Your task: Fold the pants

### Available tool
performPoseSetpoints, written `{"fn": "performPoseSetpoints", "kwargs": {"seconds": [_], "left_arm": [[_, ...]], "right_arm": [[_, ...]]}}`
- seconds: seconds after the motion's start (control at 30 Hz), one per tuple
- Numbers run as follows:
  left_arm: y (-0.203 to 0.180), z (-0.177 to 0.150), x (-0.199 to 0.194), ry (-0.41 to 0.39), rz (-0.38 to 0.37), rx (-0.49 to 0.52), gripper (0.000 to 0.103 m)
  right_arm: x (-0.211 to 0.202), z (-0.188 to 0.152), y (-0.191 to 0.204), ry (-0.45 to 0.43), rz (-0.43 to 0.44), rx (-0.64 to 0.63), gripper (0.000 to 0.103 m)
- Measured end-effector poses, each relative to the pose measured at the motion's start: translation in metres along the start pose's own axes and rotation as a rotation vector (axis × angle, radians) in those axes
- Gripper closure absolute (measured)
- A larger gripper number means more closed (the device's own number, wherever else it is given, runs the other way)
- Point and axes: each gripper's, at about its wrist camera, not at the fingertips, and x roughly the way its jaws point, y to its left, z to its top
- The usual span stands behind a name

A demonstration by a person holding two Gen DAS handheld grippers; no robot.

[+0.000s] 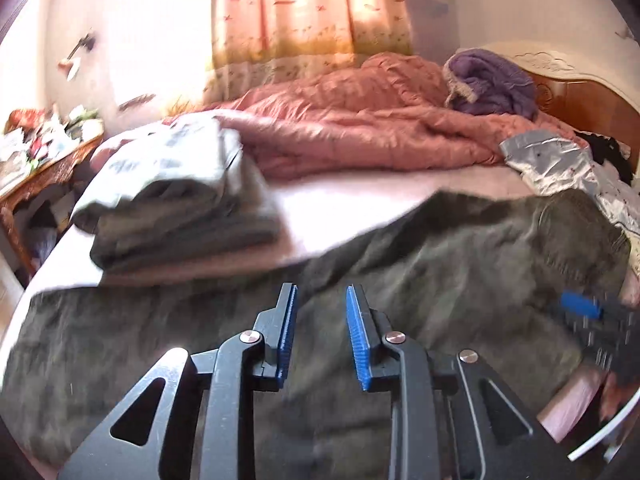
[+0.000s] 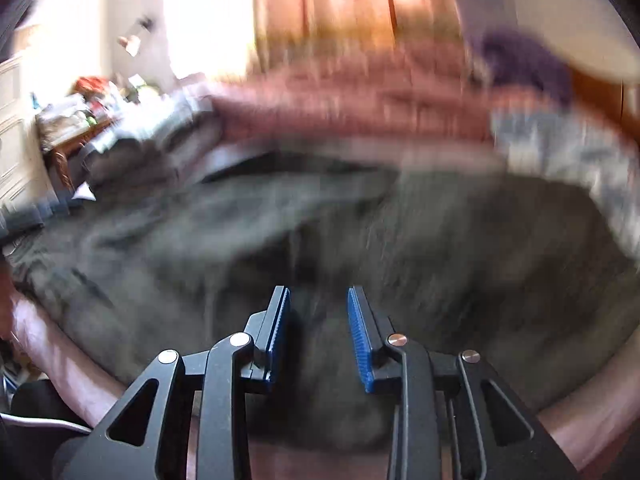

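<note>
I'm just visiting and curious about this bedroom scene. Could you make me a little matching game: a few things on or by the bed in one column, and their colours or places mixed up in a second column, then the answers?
Things:
1. pants
2. quilt
3. fuzzy blanket
4. folded clothes

Descriptions:
A. purple, bunched up near the headboard
B. dark olive, spread across the near side of the bed
C. grey stack toward the left edge of the bed
D. pink, rumpled along the far side below the curtain

Pairs: 1-B, 2-D, 3-A, 4-C
</note>
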Motion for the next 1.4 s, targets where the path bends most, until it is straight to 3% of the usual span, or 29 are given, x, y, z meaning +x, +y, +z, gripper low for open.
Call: {"fn": "performPoseSetpoints", "kwargs": {"seconds": [0.1, 0.17, 0.2, 0.3, 0.4, 0.53, 0.57, 0.6, 0.63, 0.7, 0.87, 1.0, 1.03, 1.13, 1.23, 1.33, 1.4], "left_arm": [[-0.017, 0.031, 0.019, 0.015, -0.098, 0.082, 0.06], [-0.028, 0.053, 0.044, 0.066, -0.184, 0.101, 0.058], [-0.036, 0.063, 0.058, 0.111, -0.24, 0.107, 0.053], [-0.064, 0.091, 0.108, 0.238, -0.378, 0.113, 0.053], [-0.091, 0.106, 0.149, 0.305, -0.376, 0.114, 0.053], [-0.11, 0.107, 0.187, 0.393, -0.394, 0.046, 0.063], [-0.115, 0.105, 0.189, 0.381, -0.39, 0.033, 0.064], [-0.121, 0.104, 0.189, 0.358, -0.387, 0.032, 0.073], [-0.125, 0.102, 0.191, 0.333, -0.368, 0.041, 0.088], [-0.131, 0.099, 0.193, 0.289, -0.317, 0.051, 0.095], [-0.141, 0.08, 0.222, 0.278, -0.248, 0.087, 0.094], [-0.13, 0.081, 0.234, 0.273, -0.241, 0.022, 0.092], [-0.126, 0.08, 0.24, 0.282, -0.216, -0.001, 0.098], [-0.116, 0.079, 0.239, 0.272, -0.261, -0.06, 0.098], [-0.103, 0.084, 0.213, 0.177, -0.241, -0.105, 0.101], [-0.097, 0.096, 0.156, 0.035, -0.201, 0.02, 0.099], [-0.083, 0.101, 0.134, 0.019, -0.171, 0.004, 0.099]], "right_arm": [[-0.016, -0.006, 0.002, 0.01, -0.008, -0.032, 0.073], [-0.021, 0.007, -0.004, 0.034, 0.01, -0.022, 0.072], [-0.027, 0.018, -0.009, -0.001, -0.001, -0.015, 0.072], [-0.034, 0.051, -0.026, -0.11, -0.107, -0.005, 0.07], [-0.017, 0.089, -0.048, -0.13, -0.168, 0.041, 0.063], [0.027, 0.105, -0.084, 0.0, -0.102, 0.12, 0.063], [0.035, 0.102, -0.089, 0.034, -0.105, 0.121, 0.063], [0.043, 0.095, -0.095, 0.067, -0.115, 0.118, 0.066], [0.05, 0.085, -0.1, 0.097, -0.125, 0.113, 0.071], [0.055, 0.071, -0.111, 0.121, -0.104, 0.124, 0.077], [0.047, 0.054, -0.112, 0.117, -0.127, 0.054, 0.081], [0.04, 0.057, -0.109, 0.106, -0.158, 0.034, 0.081], [0.036, 0.059, -0.108, 0.103, -0.168, 0.037, 0.081], [0.02, 0.078, -0.104, 0.057, -0.161, 0.049, 0.081], [0.013, 0.103, -0.101, 0.017, -0.107, 0.094, 0.081], [0.021, 0.124, -0.084, 0.024, -0.044, 0.071, 0.081], [0.034, 0.136, -0.068, 0.045, 0.005, 0.063, 0.081]]}}
